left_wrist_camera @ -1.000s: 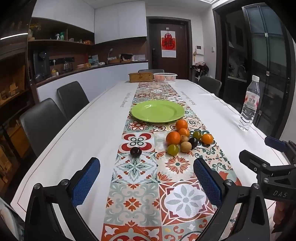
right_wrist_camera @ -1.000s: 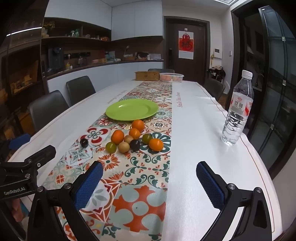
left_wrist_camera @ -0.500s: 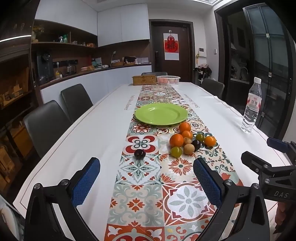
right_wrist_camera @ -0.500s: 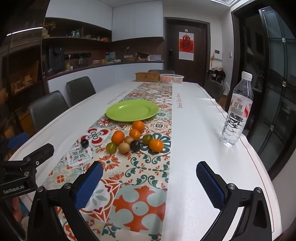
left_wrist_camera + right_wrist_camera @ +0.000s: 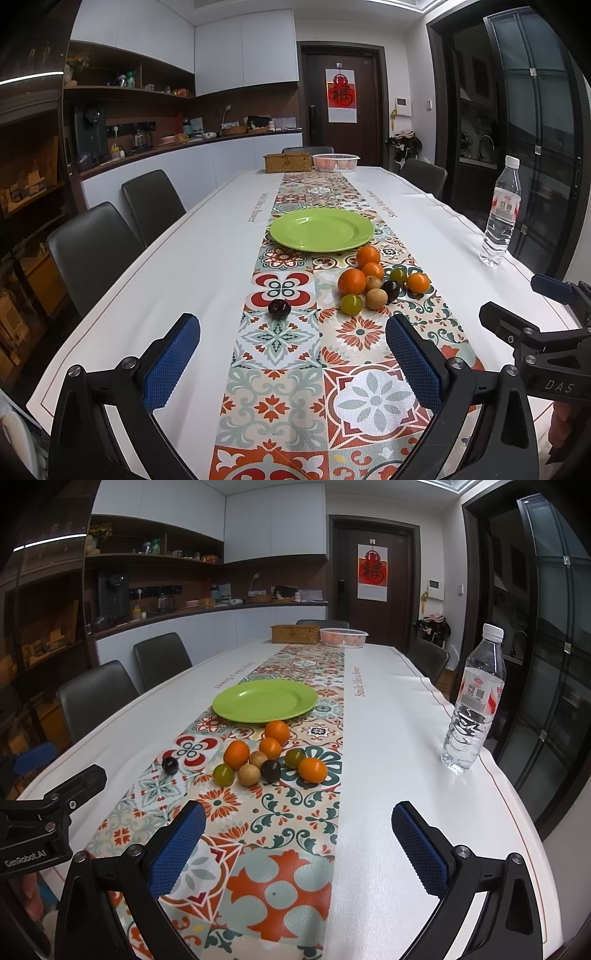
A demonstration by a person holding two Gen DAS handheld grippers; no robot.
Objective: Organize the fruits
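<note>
A green plate (image 5: pixel 320 229) (image 5: pixel 265 700) sits empty on the patterned runner. In front of it lies a cluster of small fruits (image 5: pixel 376 282) (image 5: pixel 271 757): several oranges, two green ones, two tan ones and a dark one. A lone dark plum (image 5: pixel 279 308) (image 5: pixel 170 765) lies apart to the left. My left gripper (image 5: pixel 291 354) is open and empty over the runner, short of the fruits. My right gripper (image 5: pixel 297 838) is open and empty, nearer the table's right side. Each gripper shows at the edge of the other's view.
A water bottle (image 5: pixel 500 218) (image 5: pixel 472 701) stands near the table's right edge. A wicker box (image 5: pixel 288 162) and a white basket (image 5: pixel 335 161) sit at the far end. Grey chairs (image 5: pixel 96 247) line the left side.
Both views have tilted up slightly, so the plate and fruits sit a little lower in frame. Both grippers stay open and empty. No fruit has moved.
</note>
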